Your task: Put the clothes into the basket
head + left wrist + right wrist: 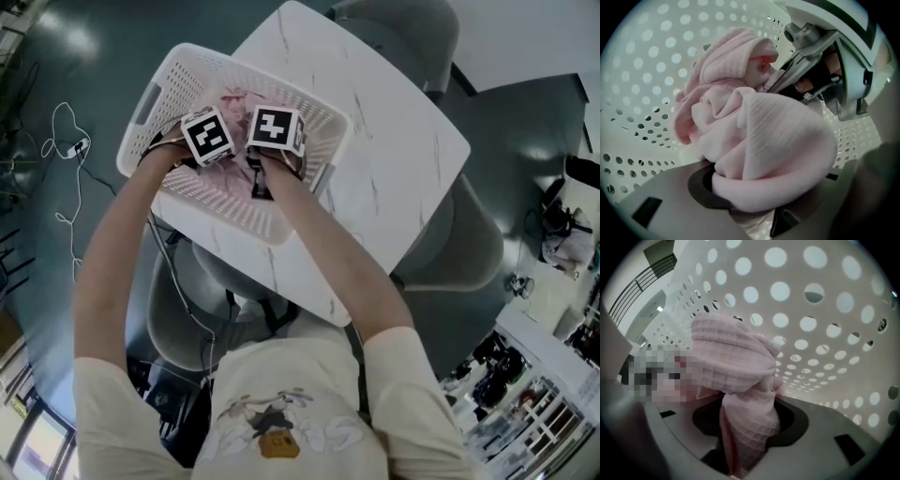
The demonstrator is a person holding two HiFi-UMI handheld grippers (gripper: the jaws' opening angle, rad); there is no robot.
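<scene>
A white perforated basket (178, 70) stands on the white marble table (394, 141). Both grippers reach down inside it, side by side. My left gripper (210, 139) is shut on a bunched pink garment (764, 140), which bulges out over its jaws (754, 206) above the basket wall (647, 70). My right gripper (275, 131) is shut on a pink waffle-knit fold (736, 366) that hangs pinched between its jaws (745, 451), close to the basket wall (825, 310). The right gripper's body (825, 70) shows just beyond the cloth in the left gripper view. Pink cloth (234, 98) also lies on the basket floor.
The basket sits at the table's near left corner, overhanging its edge. Grey chairs stand at the far side (403, 28) and the right side (469, 253) of the table. A white cable (66, 141) lies on the dark floor to the left.
</scene>
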